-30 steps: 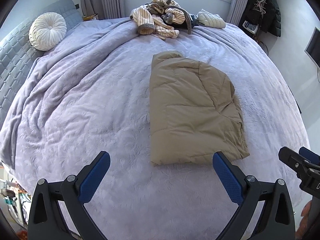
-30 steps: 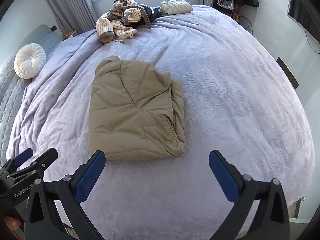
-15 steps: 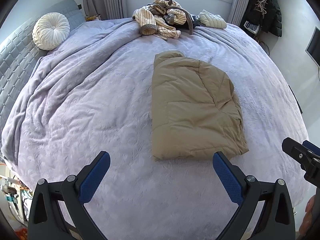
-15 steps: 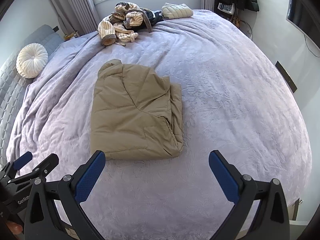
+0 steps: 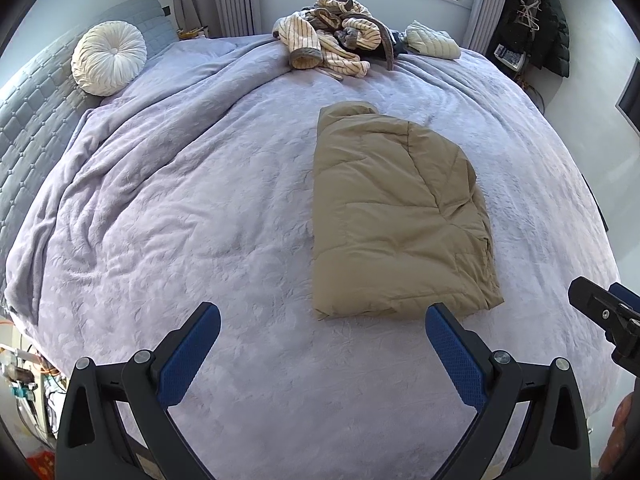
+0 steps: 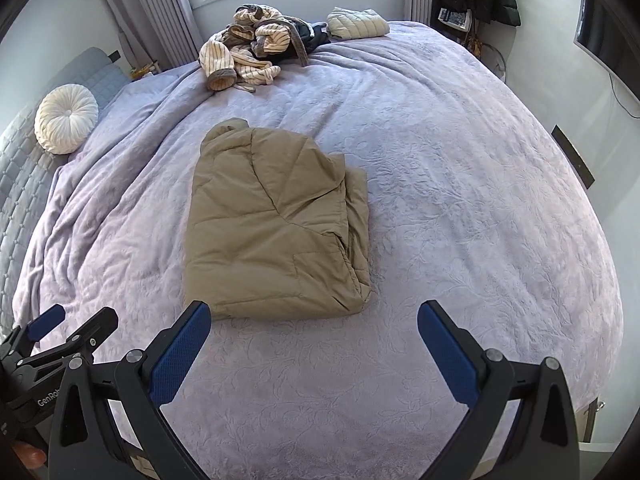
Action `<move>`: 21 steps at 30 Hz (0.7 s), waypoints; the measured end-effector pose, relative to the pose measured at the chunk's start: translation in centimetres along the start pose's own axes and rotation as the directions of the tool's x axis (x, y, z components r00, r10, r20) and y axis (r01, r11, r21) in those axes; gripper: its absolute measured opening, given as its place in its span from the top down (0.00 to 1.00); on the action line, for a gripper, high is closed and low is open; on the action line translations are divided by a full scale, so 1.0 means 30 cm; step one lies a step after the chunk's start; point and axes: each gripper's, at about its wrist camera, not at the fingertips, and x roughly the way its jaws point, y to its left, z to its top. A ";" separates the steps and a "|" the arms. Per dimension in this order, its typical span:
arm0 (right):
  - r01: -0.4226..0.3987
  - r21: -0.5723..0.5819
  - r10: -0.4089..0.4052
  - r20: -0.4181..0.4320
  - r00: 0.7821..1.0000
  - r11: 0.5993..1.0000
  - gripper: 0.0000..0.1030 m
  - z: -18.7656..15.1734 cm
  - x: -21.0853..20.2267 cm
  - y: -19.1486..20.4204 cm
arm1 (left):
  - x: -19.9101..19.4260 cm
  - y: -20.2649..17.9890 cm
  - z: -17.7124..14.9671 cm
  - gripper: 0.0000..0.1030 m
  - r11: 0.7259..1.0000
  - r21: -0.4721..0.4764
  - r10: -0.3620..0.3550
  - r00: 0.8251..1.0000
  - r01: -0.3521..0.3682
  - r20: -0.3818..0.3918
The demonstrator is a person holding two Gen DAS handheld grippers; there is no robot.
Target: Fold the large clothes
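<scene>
A tan padded jacket (image 5: 396, 220) (image 6: 276, 228) lies folded into a rough rectangle on the lilac bedspread (image 5: 200, 208) (image 6: 460, 184). My left gripper (image 5: 322, 326) hovers open over the near part of the bed, its right finger just short of the jacket's near edge. My right gripper (image 6: 314, 322) is open too, with its left finger at the jacket's near left corner. Neither holds anything. Each gripper shows at the edge of the other's view: the right gripper (image 5: 604, 320) and the left gripper (image 6: 60, 340).
A heap of striped clothes (image 5: 332, 44) (image 6: 248, 56) and a folded pale quilted garment (image 5: 432, 42) (image 6: 358, 24) lie at the far edge under the window. A round white cushion (image 5: 108, 58) (image 6: 66, 118) leans on the grey headboard. Dark coats (image 5: 540, 20) hang at right.
Both grippers have pulled back and risen from the jacket, so more of the bed and room shows. The jacket lies still, and both grippers stay open.
</scene>
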 end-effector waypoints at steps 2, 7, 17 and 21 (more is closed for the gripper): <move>0.000 0.001 0.000 0.000 1.000 1.000 0.00 -0.003 -0.001 0.002 | -0.001 0.004 -0.002 0.01 1.000 -0.002 0.000 1.000 0.000 0.001; 0.001 -0.011 -0.001 0.003 1.000 1.000 0.00 0.004 -0.007 0.011 | -0.003 0.007 -0.007 0.01 1.000 0.001 0.003 1.000 -0.003 0.001; 0.001 -0.016 -0.001 0.004 1.000 1.000 0.00 0.009 -0.007 0.014 | -0.004 -0.001 -0.012 0.01 1.000 0.003 0.006 1.000 -0.006 0.001; 0.002 -0.016 -0.002 0.004 1.000 1.000 0.00 0.008 -0.008 0.015 | -0.003 -0.003 -0.010 0.01 1.000 0.005 0.005 1.000 -0.005 0.001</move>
